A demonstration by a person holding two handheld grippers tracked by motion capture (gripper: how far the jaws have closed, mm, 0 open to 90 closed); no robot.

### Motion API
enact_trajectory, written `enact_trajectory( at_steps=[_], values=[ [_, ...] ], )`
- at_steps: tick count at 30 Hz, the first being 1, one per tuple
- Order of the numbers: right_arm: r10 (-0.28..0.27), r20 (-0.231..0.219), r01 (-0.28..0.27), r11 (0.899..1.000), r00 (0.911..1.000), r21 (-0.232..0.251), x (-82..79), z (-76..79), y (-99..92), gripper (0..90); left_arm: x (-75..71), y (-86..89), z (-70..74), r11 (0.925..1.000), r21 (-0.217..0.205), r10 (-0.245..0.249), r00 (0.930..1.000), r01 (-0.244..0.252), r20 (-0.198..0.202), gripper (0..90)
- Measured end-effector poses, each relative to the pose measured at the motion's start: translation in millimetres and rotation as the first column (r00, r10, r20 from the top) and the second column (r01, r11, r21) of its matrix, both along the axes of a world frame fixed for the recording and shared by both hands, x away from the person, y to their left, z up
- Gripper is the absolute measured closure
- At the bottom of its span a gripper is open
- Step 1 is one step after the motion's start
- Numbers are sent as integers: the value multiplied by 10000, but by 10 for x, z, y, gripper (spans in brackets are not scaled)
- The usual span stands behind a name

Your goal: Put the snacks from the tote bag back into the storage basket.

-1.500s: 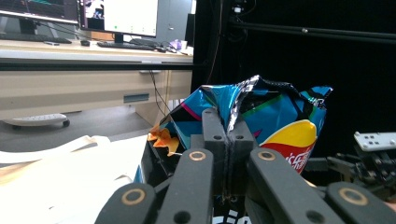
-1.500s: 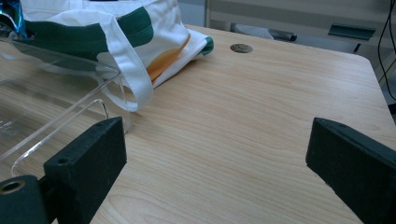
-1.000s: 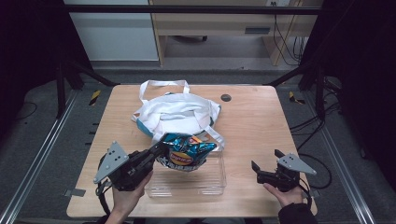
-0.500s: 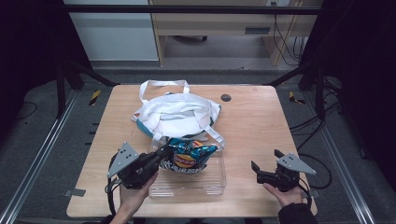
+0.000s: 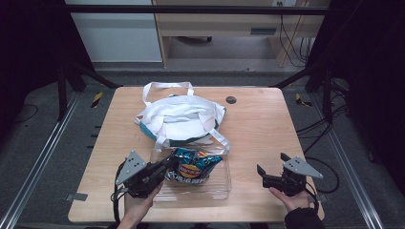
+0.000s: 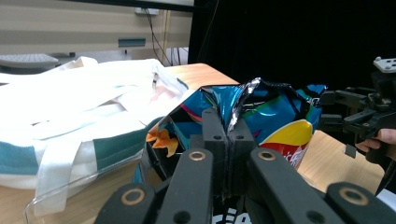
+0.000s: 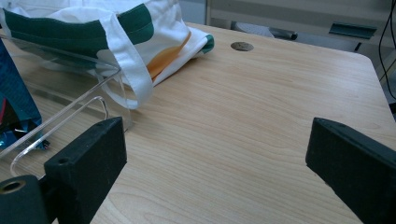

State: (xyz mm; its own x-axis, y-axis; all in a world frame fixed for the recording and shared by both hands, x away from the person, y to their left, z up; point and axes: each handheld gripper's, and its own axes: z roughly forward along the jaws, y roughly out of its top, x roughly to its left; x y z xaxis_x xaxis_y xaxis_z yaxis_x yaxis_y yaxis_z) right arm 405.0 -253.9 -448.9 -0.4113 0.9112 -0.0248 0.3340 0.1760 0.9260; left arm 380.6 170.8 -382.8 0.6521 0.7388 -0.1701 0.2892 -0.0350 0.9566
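Note:
A blue chip bag (image 5: 193,167) lies in a clear plastic tray (image 5: 220,187) near the table's front edge. My left gripper (image 5: 165,168) reaches over the tray's left side and is shut on the bag's crimped top edge. In the left gripper view the jaws (image 6: 227,123) pinch that silver seam, and the chip bag (image 6: 280,116) bulges behind them. My right gripper (image 5: 268,179) rests in a hand at the front right, open, with bare table between its fingers (image 7: 217,144). A corner of the chip bag (image 7: 14,102) and the tray's wall (image 7: 70,112) show at the left of the right gripper view.
A white tote bag (image 5: 181,119) with green trim lies behind the tray, one strap draped over the tray's back rim (image 7: 126,70). A small round hole (image 5: 231,99) marks the table's far side. Bare wood (image 5: 267,133) lies right of the bag and tray.
My left gripper has sunk with the chip bag, bringing the bag lower into the clear tray. The right gripper has stayed where it was.

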Motion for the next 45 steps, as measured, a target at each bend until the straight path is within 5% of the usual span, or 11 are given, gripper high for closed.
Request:
enact_trajectory(
  at_steps=[26, 45],
  values=[
    [42, -98, -43, 10000, 9999, -57, 14, -16, 17, 54, 176, 38, -89, 9973, 18, 737, 9955, -737, -599, 883],
    [53, -132, -55, 9999, 9999, -123, 25, -27, 24, 54, 284, -7, -92, 9933, 97, 1151, 9926, -1148, -380, 860]
  ],
)
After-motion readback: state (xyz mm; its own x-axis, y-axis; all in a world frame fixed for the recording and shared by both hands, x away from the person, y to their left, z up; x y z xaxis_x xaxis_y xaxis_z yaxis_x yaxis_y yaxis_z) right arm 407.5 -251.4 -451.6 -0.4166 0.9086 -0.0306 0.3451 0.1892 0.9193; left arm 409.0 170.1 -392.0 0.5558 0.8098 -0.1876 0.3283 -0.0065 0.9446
